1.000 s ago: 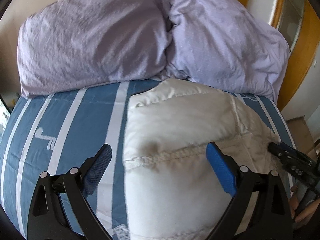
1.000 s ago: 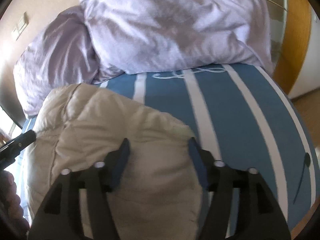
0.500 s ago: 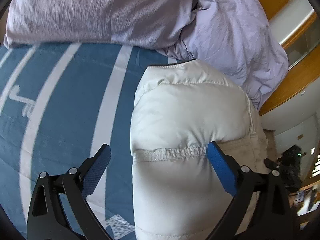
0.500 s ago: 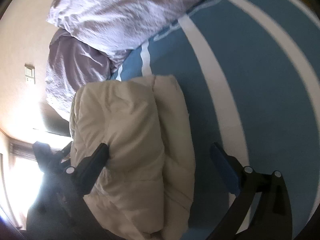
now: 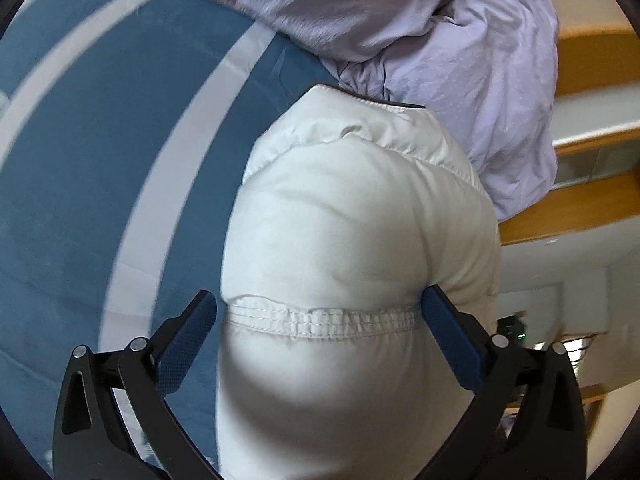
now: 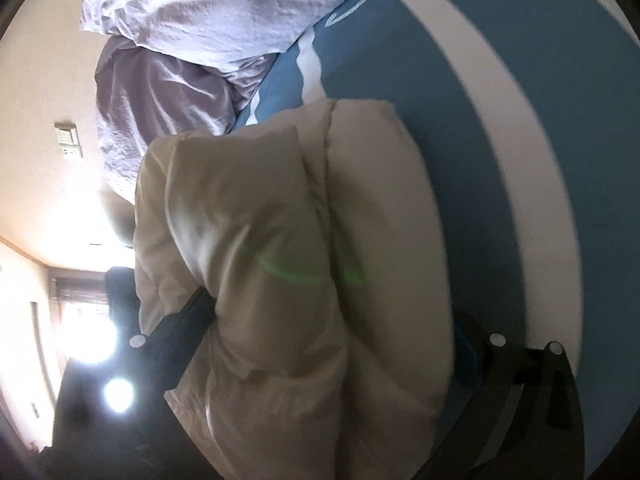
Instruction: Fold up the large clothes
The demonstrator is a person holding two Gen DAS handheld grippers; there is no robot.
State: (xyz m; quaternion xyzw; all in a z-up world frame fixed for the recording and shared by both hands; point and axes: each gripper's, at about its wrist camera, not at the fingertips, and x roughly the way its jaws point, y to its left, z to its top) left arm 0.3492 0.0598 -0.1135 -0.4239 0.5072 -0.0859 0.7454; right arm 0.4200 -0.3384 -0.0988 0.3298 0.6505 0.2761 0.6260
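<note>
A folded white puffer jacket point(image 5: 360, 232) fills the middle of the left wrist view, above the blue striped bed cover point(image 5: 100, 140). My left gripper point(image 5: 320, 328) has its jaws wide, with the thick bundle pressed between the blue pads point(image 5: 448, 336) at a stitched seam. In the right wrist view the same jacket point(image 6: 304, 264) looks beige in shadow, and my right gripper point(image 6: 332, 328) straddles it the same way, both jaws against its sides. Both views are strongly tilted.
Lilac pillows point(image 5: 460, 40) lie right behind the jacket; they also show in the right wrist view point(image 6: 208, 16). A wooden frame point(image 5: 580, 208) and the room floor lie to the right. Bright window glare point(image 6: 92, 336) and a wall switch point(image 6: 68, 140) are at the left.
Both grippers have rolled sideways and closed in on the jacket bundle, which is now squeezed between the jaws and raised off the bed cover. The right gripper opened wide before clasping it.
</note>
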